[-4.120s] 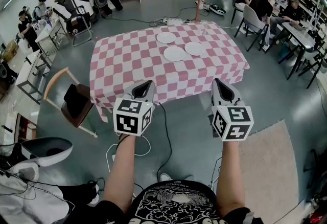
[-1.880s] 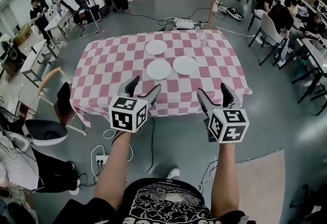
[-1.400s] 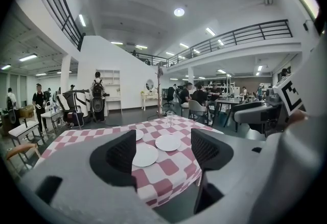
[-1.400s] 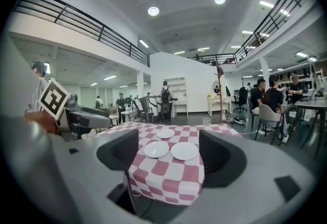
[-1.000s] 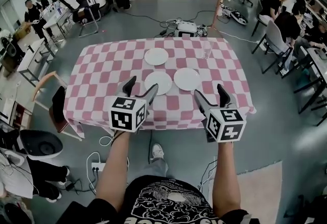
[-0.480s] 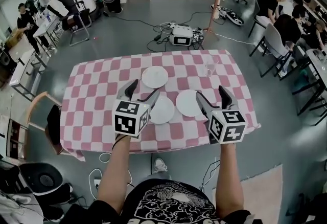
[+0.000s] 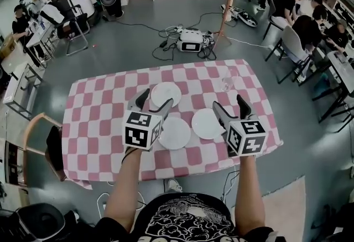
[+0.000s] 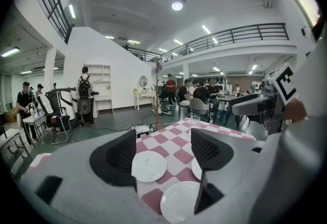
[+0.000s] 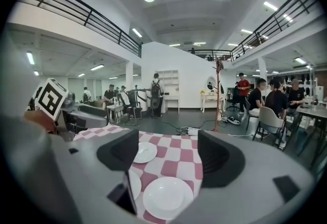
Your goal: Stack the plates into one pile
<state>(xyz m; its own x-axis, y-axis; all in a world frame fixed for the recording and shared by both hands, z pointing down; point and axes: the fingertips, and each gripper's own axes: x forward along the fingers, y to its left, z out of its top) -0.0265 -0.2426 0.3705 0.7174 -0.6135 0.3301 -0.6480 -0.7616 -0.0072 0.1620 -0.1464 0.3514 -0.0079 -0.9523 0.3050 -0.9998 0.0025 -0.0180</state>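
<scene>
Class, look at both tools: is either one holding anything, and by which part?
Nothing is held. The left tool and right tool both have jaws apart and empty; the plates lie on the tablecloth.

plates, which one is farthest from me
The lone plate toward the table's far edge; the other two sit side by side nearer you.

No readable text or numbers; left gripper (image 7: 156,97), right gripper (image 7: 229,103) cubes bear only square markers (image 7: 139,136).
</scene>
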